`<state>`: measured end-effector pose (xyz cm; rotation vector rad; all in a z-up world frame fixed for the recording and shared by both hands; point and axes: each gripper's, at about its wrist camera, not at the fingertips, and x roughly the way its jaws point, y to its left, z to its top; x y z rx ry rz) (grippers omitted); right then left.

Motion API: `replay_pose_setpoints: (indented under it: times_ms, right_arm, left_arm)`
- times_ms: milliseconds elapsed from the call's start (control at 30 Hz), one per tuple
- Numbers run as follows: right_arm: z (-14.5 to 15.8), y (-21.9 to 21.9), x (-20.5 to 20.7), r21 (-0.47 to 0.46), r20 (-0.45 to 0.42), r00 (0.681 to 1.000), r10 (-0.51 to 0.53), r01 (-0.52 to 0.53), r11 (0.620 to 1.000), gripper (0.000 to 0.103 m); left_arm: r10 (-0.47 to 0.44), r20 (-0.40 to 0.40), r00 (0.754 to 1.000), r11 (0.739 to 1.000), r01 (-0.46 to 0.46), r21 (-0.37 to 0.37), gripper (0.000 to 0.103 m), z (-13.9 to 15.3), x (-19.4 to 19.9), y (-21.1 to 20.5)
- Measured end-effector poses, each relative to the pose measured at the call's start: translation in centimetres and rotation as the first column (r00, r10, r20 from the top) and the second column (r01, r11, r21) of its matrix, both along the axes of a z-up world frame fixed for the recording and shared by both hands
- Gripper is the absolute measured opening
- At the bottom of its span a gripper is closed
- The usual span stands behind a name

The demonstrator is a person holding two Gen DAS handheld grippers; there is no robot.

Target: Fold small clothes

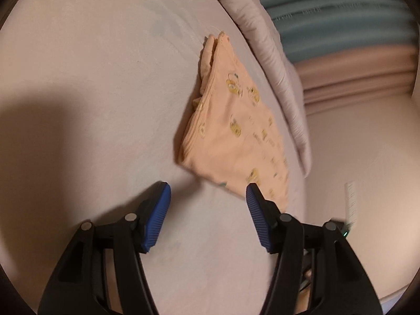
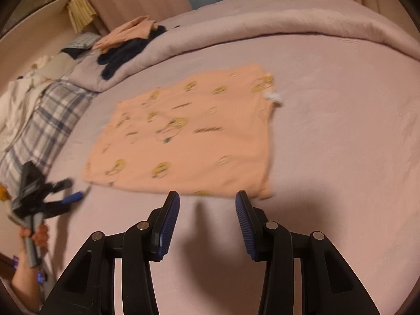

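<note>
- While both claws hang over the bed (image 2: pixel 341 131), the peach garment (image 2: pixel 183 131) lies flat on the sheet in a folded rectangle, its printed side up and a white tag (image 2: pixel 273 97) showing at its far right corner.
- The right claw (image 2: pixel 207 197) stands open with nothing between its pads, just short of the garment's near edge, probably lined up to take that edge for another fold.
- The left claw (image 1: pixel 208 189) is also open and empty; seen from the right wrist it sits low at the left, near the garment's near left corner, held by a hand (image 2: pixel 35 233).
- Spread flat, the cloth offers straight edges to pinch.
- Far left, a heap of other clothes (image 2: pixel 126 42) rests on the rolled duvet (image 2: pixel 288 23), likely waiting their turn.
</note>
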<state>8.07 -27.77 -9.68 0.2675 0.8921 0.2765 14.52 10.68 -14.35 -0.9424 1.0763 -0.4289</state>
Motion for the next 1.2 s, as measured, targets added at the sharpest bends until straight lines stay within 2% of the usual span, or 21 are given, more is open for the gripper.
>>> replay_pose_setpoints:
  times_ms: [133, 600, 967, 1033, 1100, 1167, 1200]
  right_arm:
    - [0.4, 1.5, 0.3, 0.019, 0.014, 0.999, 0.05, -0.05, 0.999, 0.044]
    - [-0.5, 2.3, 1.2, 0.096, 0.006, 0.997, 0.072, -0.072, 0.993, 0.044]
    - [-0.4, 5.2, 3.7, 0.075, 0.013, 0.992, 0.122, -0.123, 0.99, 0.044]
    - [-0.3, 6.2, 4.4, 0.04, 0.018, 0.991, 0.131, -0.132, 0.991, 0.044]
    - [-0.2, 6.9, 5.1, 0.014, 0.026, 0.99, 0.14, -0.141, 0.99, 0.044]
    - [0.2, 7.3, 6.1, 0.012, 0.036, 0.988, 0.15, -0.15, 0.989, 0.044]
    - [0.4, 7.7, 6.7, 0.006, 0.045, 0.987, 0.155, -0.156, 0.988, 0.044]
  left_arm:
    - [0.011, -0.021, 1.0, 0.999, -0.012, -0.049, 0.059, -0.2, 1.5, 0.4]
    - [-0.043, -0.005, 0.999, 0.998, 0.043, -0.037, 0.059, -0.5, 9.7, 0.1]
    - [-0.081, 0.001, 0.997, 0.997, 0.081, -0.003, 0.058, -0.5, 14.5, -1.2]
    - [-0.08, 0.0, 0.997, 0.997, 0.08, 0.02, 0.049, -0.5, 14.6, -1.1]
    - [-0.076, -0.007, 0.997, 0.995, 0.076, 0.065, 0.028, -0.7, 14.4, -1.0]
    - [-0.071, -0.014, 0.997, 0.994, 0.072, 0.085, 0.016, -1.1, 14.4, -0.7]
    - [-0.067, -0.021, 0.998, 0.994, 0.068, 0.082, 0.016, -1.3, 14.3, -0.4]
